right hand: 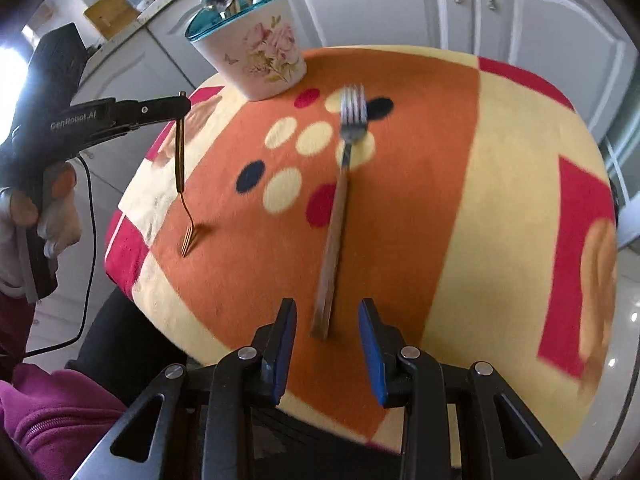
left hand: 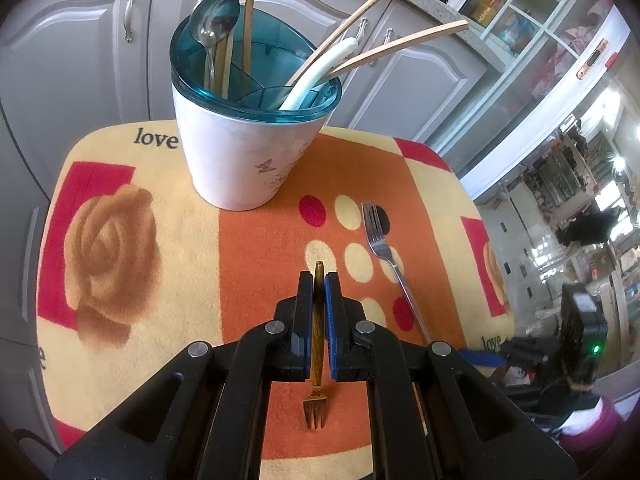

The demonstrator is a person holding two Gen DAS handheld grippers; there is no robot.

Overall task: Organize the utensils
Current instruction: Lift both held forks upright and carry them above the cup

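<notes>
A person's left gripper (left hand: 319,280) clenches a small gold fork (left hand: 317,344), tines hanging down over the patterned cloth (left hand: 132,208); the right-wrist view alone reads "GenRobot.AI" on it. The right gripper (right hand: 327,312) stands released over the steel fork's (right hand: 340,208) handle end. "love" marks the cloth beside the utensil holder (left hand: 248,120) of spoons and chopsticks

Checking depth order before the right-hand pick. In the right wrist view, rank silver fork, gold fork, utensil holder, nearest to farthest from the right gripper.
From the right gripper:
1. Silver fork: lies on the mat, its handle end just ahead between the open jaws.
2. Gold fork: off to the left, hanging tines-down from the left gripper.
3. Utensil holder: at the mat's far edge.
</notes>
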